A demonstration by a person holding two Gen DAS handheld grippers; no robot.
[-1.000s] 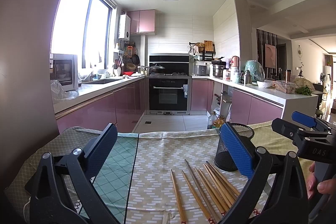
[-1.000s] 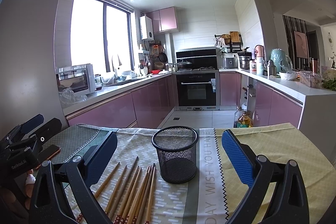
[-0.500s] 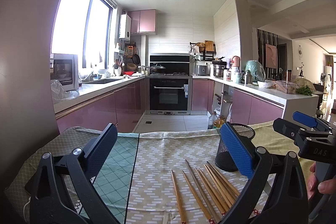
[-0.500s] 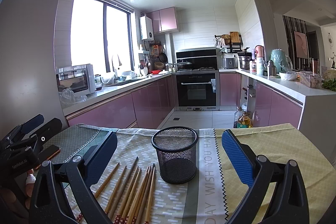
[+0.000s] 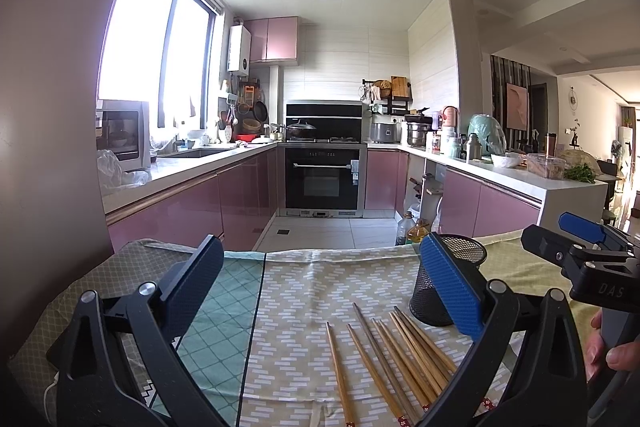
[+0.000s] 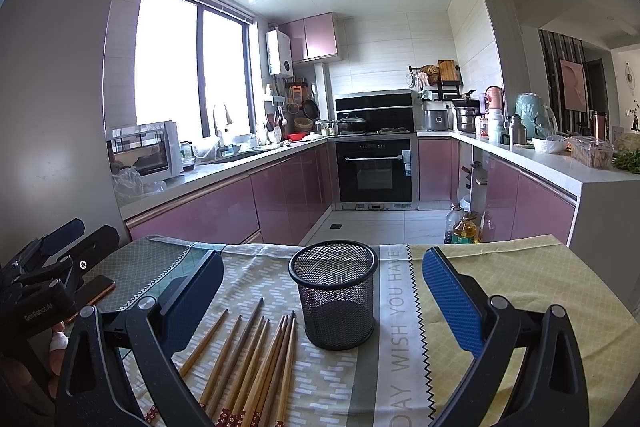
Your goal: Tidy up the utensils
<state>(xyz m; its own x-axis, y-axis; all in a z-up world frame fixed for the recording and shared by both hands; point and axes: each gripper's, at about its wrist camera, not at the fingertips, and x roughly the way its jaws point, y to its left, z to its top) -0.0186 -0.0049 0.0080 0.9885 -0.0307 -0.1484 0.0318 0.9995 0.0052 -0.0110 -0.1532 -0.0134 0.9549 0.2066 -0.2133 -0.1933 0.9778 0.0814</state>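
Several wooden chopsticks lie flat and loosely fanned on the cloth-covered worktop, red-patterned ends toward the camera. Just to their right a black wire-mesh cup stands upright, nothing visible inside it.

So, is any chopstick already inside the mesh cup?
No, the mesh cup looks empty, and the chopsticks all lie on the cloth beside it.

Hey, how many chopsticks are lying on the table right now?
About 8 chopsticks, all flat on the tablecloth, fanned just left of the black mesh holder; one lies apart at the far left. They overlap, so one may be hidden.
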